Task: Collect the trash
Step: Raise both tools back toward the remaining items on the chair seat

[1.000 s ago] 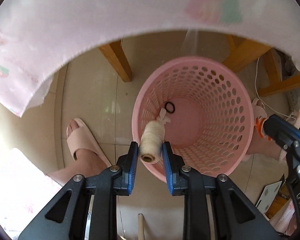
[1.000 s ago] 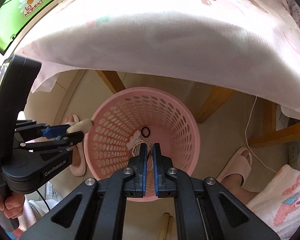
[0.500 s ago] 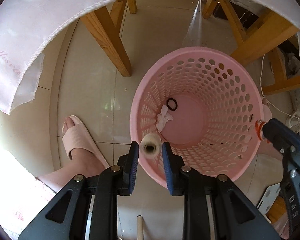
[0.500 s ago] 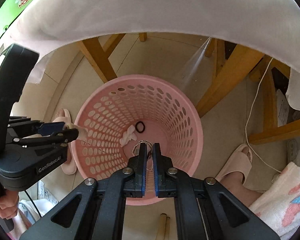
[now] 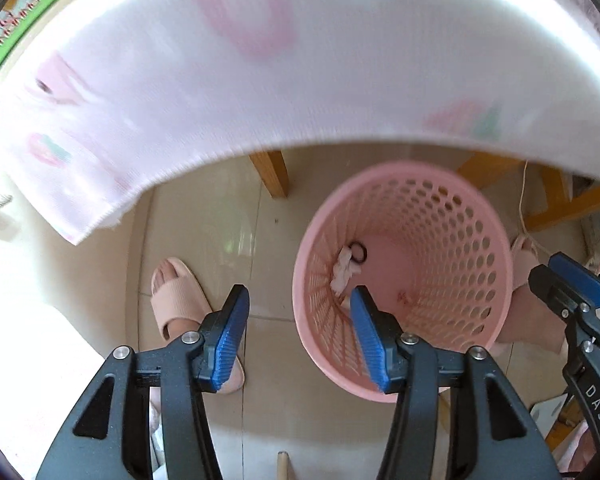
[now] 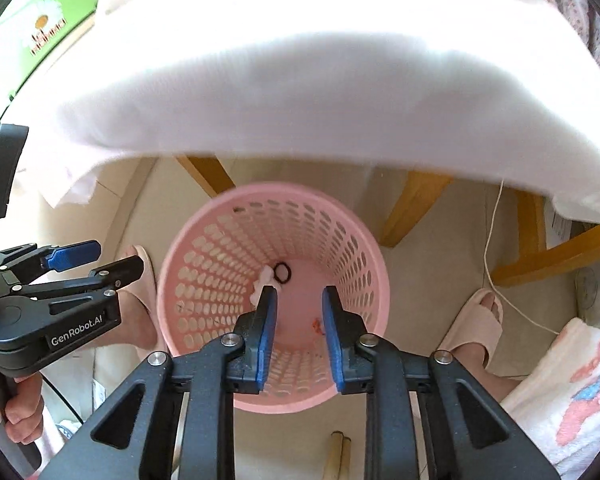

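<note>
A pink perforated basket [image 5: 496,280] [image 6: 276,194] stands on the tiled floor below both grippers. On its bottom lie crumpled white paper [image 5: 342,270] [image 6: 263,277], a black ring [image 5: 359,252] [image 6: 282,272] and a small orange-red scrap [image 5: 404,298] [image 6: 318,326]. My left gripper [image 5: 299,296] [image 6: 116,260] hangs over the basket's left rim, its jaws opening with nothing between them. My right gripper [image 6: 299,294] [image 5: 560,280] is above the basket's middle, jaws also opening and empty. I cannot make out the cream thread spool.
A white and pink tablecloth [image 5: 300,60] [image 6: 320,80] overhangs the top of both views. Wooden table legs [image 5: 270,174] [image 6: 412,204] stand behind the basket. A person's feet in pink slippers [image 5: 180,304] [image 6: 480,320] flank it. A white cord [image 6: 490,240] trails on the right.
The left gripper let go of the cream thread spool and opened wide. The right gripper opened and released its thread tangle. Both views tilted up, so the tablecloth covers more.
</note>
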